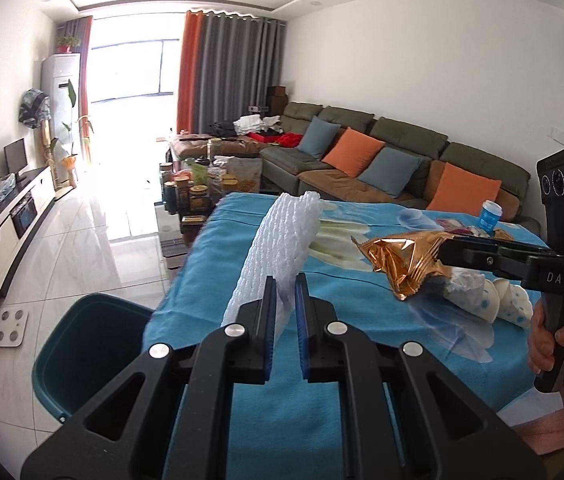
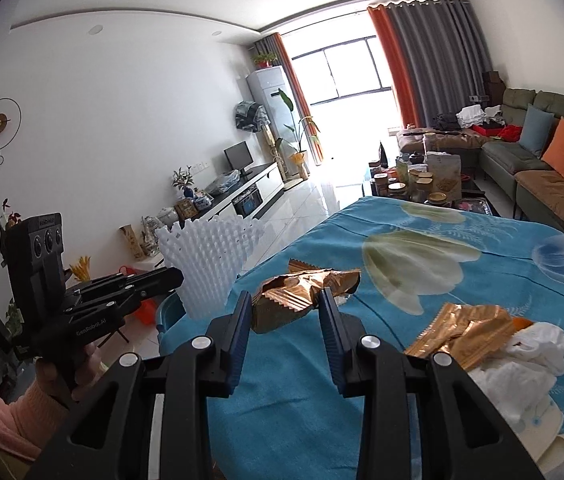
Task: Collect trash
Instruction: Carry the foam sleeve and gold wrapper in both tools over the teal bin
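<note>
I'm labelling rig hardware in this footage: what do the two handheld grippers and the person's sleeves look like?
Both are matte black plastic with silver round bolts and ribbed blue pads. The left gripper has a pistol handle, a boxy three-lens top and white "GenRobot.AI" lettering. The right gripper reads "DAS". The sleeves are pink knit. No cables show.

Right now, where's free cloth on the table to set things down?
Free: the blue floral tablecloth from the far edge to mid-table, and the near strip before the left gripper. Crowded: the right end, with crumpled white tissue, a gold foil wrapper and a blue paper cup.
</note>
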`<control>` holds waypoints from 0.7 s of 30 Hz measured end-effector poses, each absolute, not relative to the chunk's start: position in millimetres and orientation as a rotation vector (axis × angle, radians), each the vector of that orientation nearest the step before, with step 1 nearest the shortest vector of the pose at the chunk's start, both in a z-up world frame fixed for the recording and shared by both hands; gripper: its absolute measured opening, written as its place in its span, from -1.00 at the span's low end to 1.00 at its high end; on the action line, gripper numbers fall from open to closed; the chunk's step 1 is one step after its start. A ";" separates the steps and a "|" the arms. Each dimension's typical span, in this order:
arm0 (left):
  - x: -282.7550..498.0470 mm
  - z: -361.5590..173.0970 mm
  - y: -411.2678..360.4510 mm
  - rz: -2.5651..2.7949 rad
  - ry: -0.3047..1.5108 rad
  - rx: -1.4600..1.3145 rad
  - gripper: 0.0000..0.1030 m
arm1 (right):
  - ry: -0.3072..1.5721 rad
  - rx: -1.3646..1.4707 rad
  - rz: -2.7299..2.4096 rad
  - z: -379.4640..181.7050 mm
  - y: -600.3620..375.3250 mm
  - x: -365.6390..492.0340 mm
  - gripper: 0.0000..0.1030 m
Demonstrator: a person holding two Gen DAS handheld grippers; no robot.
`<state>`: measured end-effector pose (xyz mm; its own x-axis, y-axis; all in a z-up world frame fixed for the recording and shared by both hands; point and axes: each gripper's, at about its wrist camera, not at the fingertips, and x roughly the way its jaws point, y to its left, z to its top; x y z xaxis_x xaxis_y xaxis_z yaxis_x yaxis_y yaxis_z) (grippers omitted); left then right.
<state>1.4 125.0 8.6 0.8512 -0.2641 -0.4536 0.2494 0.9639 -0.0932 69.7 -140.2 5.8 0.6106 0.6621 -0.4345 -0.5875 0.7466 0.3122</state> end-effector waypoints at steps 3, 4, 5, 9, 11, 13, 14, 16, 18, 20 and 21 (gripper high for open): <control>-1.4 10.3 140.3 -0.230 0.477 -0.035 -0.81 | 0.568 0.123 0.757 6.4 -121.8 74.4 -0.37; -2.3 10.6 145.4 -0.215 0.476 -0.035 -0.81 | 0.571 0.118 0.770 6.0 -116.3 75.6 -0.37; -3.3 10.8 150.2 -0.203 0.475 -0.035 -0.81 | 0.575 0.114 0.782 5.7 -110.7 76.7 -0.37; -6.0 10.4 169.1 -0.149 0.478 -0.035 -0.81 | 0.587 0.097 0.825 4.5 -90.4 81.0 -0.37; -6.6 9.9 178.8 -0.123 0.481 -0.037 -0.81 | 0.596 0.091 0.849 3.6 -78.6 83.9 -0.37; -8.4 8.9 189.0 -0.101 0.483 -0.041 -0.81 | 0.607 0.085 0.871 1.2 -68.2 89.0 -0.37; -8.8 8.1 193.5 -0.091 0.485 -0.043 -0.81 | 0.611 0.080 0.881 0.5 -63.0 90.2 -0.37; -9.5 5.8 203.6 -0.067 0.490 -0.045 -0.81 | 0.616 0.068 0.901 0.4 -51.7 93.5 -0.37; -10.2 2.4 214.0 -0.048 0.497 -0.053 -0.81 | 0.624 0.059 0.921 0.1 -41.0 97.6 -0.37; -9.3 -0.4 221.2 -0.030 0.506 -0.059 -0.81 | 0.637 0.052 0.945 -0.4 -29.4 101.6 -0.37; -8.4 -2.4 223.8 -0.021 0.512 -0.063 -0.81 | 0.642 0.049 0.953 -0.5 -25.5 103.4 -0.37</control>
